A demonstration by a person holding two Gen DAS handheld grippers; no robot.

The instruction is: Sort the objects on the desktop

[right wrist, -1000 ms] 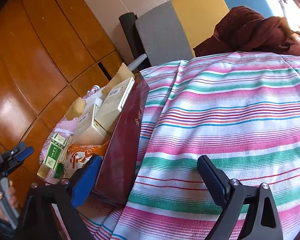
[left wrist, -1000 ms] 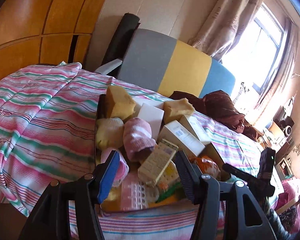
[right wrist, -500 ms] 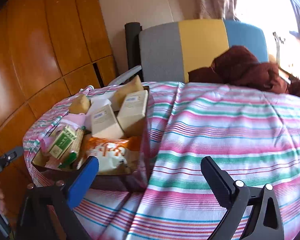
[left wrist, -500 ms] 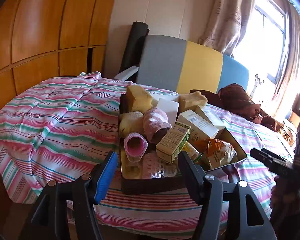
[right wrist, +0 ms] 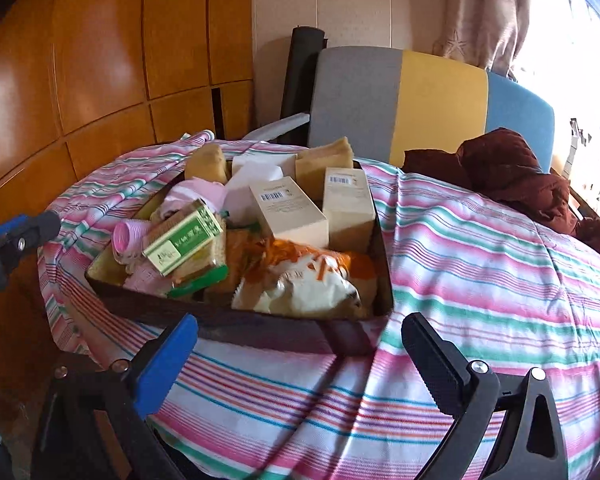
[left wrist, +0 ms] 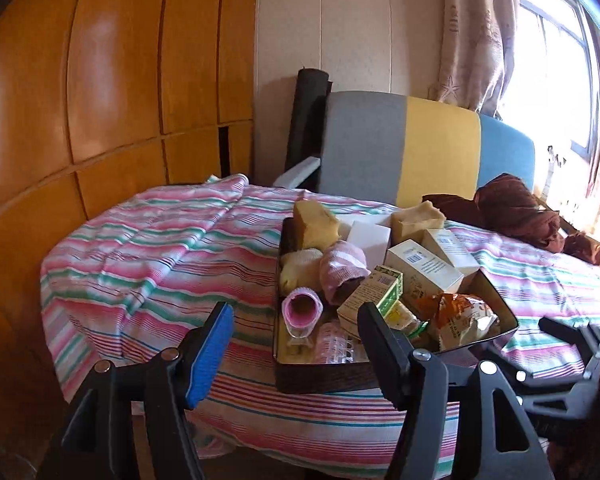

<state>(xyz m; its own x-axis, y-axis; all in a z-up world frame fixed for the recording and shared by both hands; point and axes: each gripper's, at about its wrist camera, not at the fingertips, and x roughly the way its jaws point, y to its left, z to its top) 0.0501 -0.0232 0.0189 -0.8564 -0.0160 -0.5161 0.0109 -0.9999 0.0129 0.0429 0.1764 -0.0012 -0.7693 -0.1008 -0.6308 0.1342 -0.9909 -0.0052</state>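
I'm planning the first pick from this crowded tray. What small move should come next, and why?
Probably ease the right gripper forward toward the snack bag. Both grippers are open and hold nothing, nothing has left the tray, and the bag lies on top at the near edge, nearest the right gripper.

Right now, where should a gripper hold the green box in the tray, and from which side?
Grip the green box across its two long sides, near the raised upper end, coming from above. It lies tilted on top of the pile in the tray, so those sides are free. Both grippers are open.
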